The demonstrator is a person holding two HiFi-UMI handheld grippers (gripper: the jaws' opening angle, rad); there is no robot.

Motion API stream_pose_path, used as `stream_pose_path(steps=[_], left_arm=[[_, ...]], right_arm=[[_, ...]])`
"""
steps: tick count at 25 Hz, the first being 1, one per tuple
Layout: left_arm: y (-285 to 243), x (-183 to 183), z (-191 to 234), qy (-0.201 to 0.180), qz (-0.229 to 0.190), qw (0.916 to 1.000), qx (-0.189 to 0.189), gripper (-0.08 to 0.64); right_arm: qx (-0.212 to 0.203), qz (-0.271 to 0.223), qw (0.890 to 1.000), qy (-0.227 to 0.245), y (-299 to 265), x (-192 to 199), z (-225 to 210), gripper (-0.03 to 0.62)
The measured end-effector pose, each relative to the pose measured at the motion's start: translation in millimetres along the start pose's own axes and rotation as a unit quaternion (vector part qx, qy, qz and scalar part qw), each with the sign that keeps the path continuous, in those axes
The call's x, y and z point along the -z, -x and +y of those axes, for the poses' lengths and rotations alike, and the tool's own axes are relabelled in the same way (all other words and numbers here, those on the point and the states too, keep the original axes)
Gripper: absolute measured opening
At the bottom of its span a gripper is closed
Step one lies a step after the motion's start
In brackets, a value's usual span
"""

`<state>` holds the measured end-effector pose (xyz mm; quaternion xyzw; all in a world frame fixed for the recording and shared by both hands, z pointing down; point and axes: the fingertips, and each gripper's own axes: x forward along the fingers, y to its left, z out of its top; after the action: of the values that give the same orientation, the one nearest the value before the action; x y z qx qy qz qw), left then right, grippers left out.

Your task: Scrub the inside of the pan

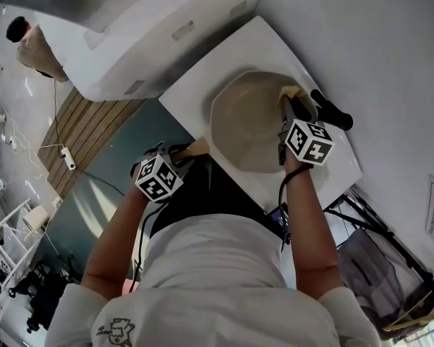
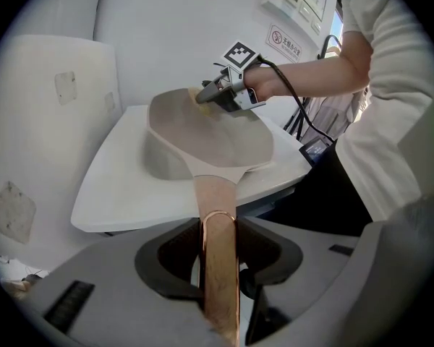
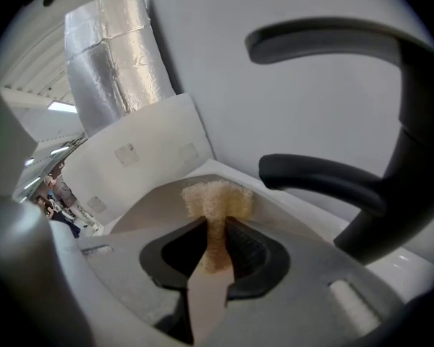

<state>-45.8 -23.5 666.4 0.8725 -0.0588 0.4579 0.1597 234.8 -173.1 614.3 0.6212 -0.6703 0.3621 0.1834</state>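
A beige pan [image 1: 246, 125] [image 2: 210, 132] rests on a white table [image 1: 202, 85]. Its copper-toned handle [image 1: 197, 148] [image 2: 217, 194] points toward me. My left gripper [image 1: 184, 154] [image 2: 218, 266] is shut on that handle just off the table's near edge. My right gripper [image 1: 293, 108] [image 3: 217, 248] is over the pan's far right rim, shut on a yellowish scrub sponge [image 1: 289, 92] [image 3: 217, 197]. The sponge's free end sits against the inner wall of the pan [image 3: 166, 208]. From the left gripper view the right gripper [image 2: 220, 92] and sponge [image 2: 201, 95] show at the pan's back edge.
A black curved handle-like object [image 1: 333, 110] [image 3: 333, 179] stands just right of the pan, close to my right gripper. The wall runs right behind the table. A white panel [image 1: 130, 42] and a foil duct [image 3: 116, 56] lie to the left; my torso fills the near side.
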Motion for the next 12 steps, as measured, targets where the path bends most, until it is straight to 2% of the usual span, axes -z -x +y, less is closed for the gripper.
stream_pose_path(steps=[6,12], left_arm=[[1.5,1.0,1.3,0.004,0.007,0.9998,0.019,0.155],[4.7,2.1,0.6,0.016,0.009,0.9987,0.049,0.153]], right_arm=[[-0.012,0.006,1.0,0.027,-21.1,-8.4,5.5,0.078],[-0.042,0.006,0.997,0.068,-40.5,-15.6,23.2,0.077]])
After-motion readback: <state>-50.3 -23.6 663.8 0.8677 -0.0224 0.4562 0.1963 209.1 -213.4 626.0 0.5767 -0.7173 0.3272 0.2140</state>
